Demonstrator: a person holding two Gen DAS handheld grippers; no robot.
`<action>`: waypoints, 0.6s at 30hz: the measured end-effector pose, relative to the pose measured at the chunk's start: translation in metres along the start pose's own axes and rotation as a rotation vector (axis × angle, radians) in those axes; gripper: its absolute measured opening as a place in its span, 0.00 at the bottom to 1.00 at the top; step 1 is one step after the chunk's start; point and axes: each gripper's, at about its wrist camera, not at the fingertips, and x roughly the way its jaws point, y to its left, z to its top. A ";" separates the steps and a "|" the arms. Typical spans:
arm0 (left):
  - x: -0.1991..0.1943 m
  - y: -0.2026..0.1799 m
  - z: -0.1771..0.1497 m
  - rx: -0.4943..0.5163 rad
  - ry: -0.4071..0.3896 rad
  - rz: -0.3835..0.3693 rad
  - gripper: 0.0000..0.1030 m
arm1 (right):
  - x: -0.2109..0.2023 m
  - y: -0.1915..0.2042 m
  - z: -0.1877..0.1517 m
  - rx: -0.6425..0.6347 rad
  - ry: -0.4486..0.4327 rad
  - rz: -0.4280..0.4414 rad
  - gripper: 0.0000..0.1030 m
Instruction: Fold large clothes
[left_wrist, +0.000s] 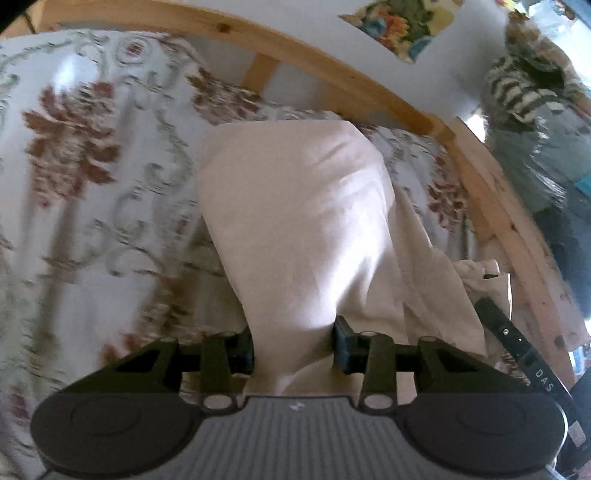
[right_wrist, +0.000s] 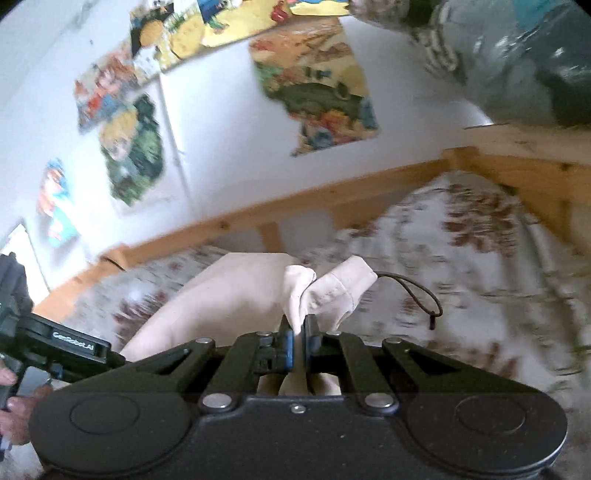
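Garment (left_wrist: 295, 206), cream, soft and light, drapes over the bed (left_wrist: 74, 166) at frame centre; left gripper (left_wrist: 293, 349) clamps a bunched fold, right gripper (right_wrist: 298, 330) pinches its hem. Best held at edges.

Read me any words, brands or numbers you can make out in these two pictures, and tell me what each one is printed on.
"GenRobot.AI", roughly; the last letters are blurred: white print on the left gripper body, seen at the left edge of the right wrist view.
"DAS": white letters on the black strap at the right of the left wrist view.
Small pale logo on the grey housing: too small to read.
Wall posters: pictures only, too blurred for any words.
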 end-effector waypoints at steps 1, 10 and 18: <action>0.001 0.008 -0.002 0.013 -0.004 0.025 0.44 | 0.004 0.006 -0.002 0.000 0.004 0.012 0.05; 0.037 0.061 -0.038 -0.148 -0.012 0.101 0.57 | 0.063 -0.004 -0.060 -0.153 0.219 -0.107 0.24; 0.016 0.022 -0.055 -0.060 -0.083 0.255 0.86 | 0.045 -0.017 -0.054 -0.089 0.203 -0.132 0.54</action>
